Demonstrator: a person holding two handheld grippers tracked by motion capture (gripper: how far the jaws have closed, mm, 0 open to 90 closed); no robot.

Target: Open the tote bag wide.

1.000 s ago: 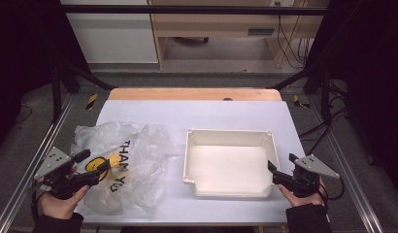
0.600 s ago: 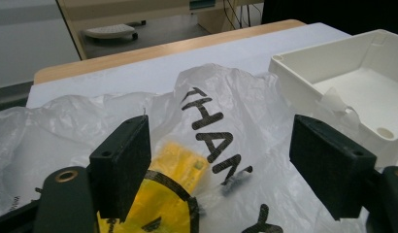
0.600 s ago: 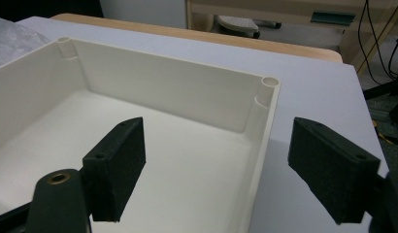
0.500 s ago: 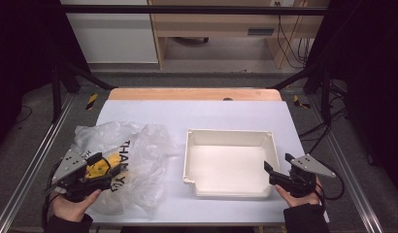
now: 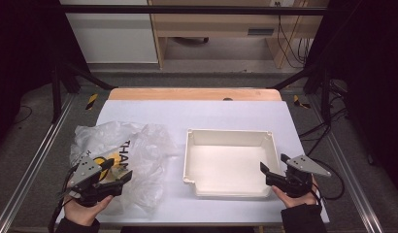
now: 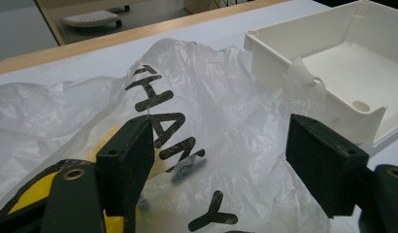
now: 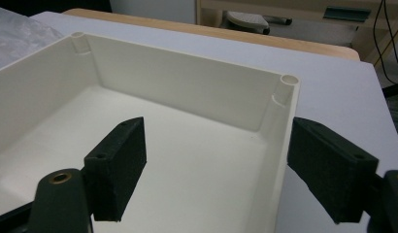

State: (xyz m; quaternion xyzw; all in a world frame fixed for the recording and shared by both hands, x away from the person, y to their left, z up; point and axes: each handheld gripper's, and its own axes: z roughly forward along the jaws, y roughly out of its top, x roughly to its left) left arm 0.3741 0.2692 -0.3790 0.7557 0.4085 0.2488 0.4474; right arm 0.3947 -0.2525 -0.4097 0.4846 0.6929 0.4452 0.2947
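Left gripper (image 5: pixel 120 171) slid onto the plastic bag (image 5: pixel 139 145), jaws wide but just narrowing, nothing pinched yet; next it needed to clamp the film between them.

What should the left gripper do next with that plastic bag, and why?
Probably ease down and close on the plastic bag. The left gripper hangs over its crumpled film, jaws wide apart and just closing slightly, pads not yet pressing it. The white tray beside it sits empty.

Yellow item (image 6: pixel 27 196) inside plastic bag (image 6: pixel 211 111) veiled; bag lettering cut off at bottom edge.
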